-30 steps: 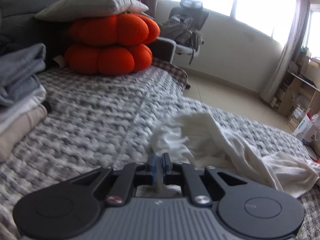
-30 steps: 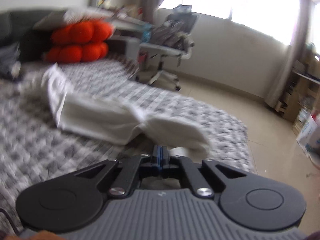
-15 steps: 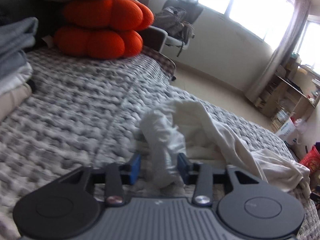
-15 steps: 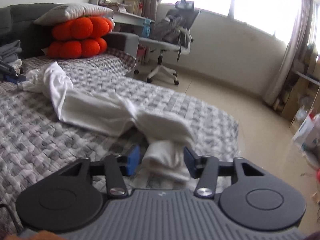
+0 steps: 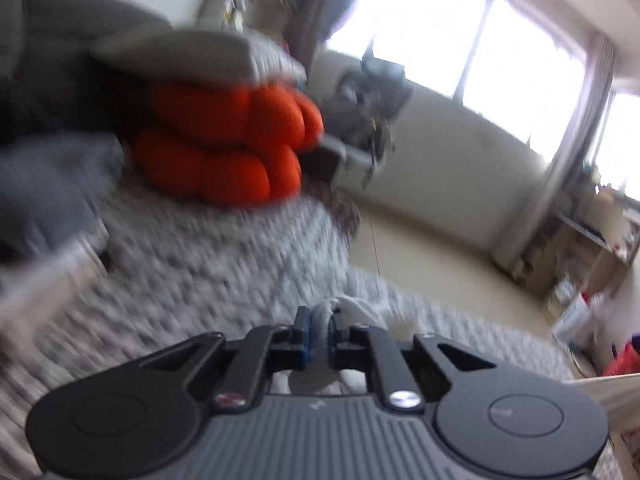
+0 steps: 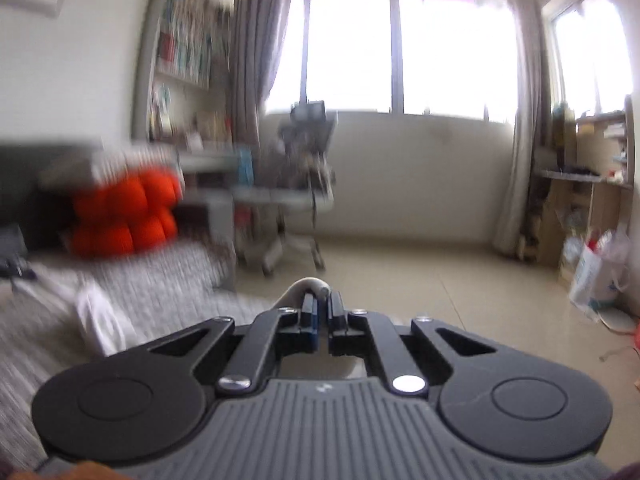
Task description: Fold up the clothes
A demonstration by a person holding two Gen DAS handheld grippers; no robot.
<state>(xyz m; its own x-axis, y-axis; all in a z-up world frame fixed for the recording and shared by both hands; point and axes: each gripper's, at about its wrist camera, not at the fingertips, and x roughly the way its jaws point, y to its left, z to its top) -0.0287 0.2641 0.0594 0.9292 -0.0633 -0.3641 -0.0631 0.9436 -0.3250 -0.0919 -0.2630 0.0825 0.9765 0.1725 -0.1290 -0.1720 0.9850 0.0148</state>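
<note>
A white garment (image 5: 362,310) lies on the grey knitted blanket (image 5: 208,264) of the bed. My left gripper (image 5: 319,330) is shut on a bunched fold of the white garment, lifted above the blanket. My right gripper (image 6: 323,312) is shut on another edge of the white garment (image 6: 308,285), held high over the bed's end. In the right wrist view more of the garment (image 6: 98,320) hangs down to the left. Both views are blurred by motion.
Orange cushions (image 5: 236,148) under a grey pillow (image 5: 192,54) sit at the head of the bed. Folded clothes (image 5: 48,196) are stacked at the left. An office chair (image 6: 296,192) stands on the tiled floor (image 6: 460,280). Shelves (image 6: 588,192) and a bag (image 6: 596,276) are at the right.
Both grippers were open around the white garment half a second ago and have shut on it. Both have lifted, and the views have swung upward.
</note>
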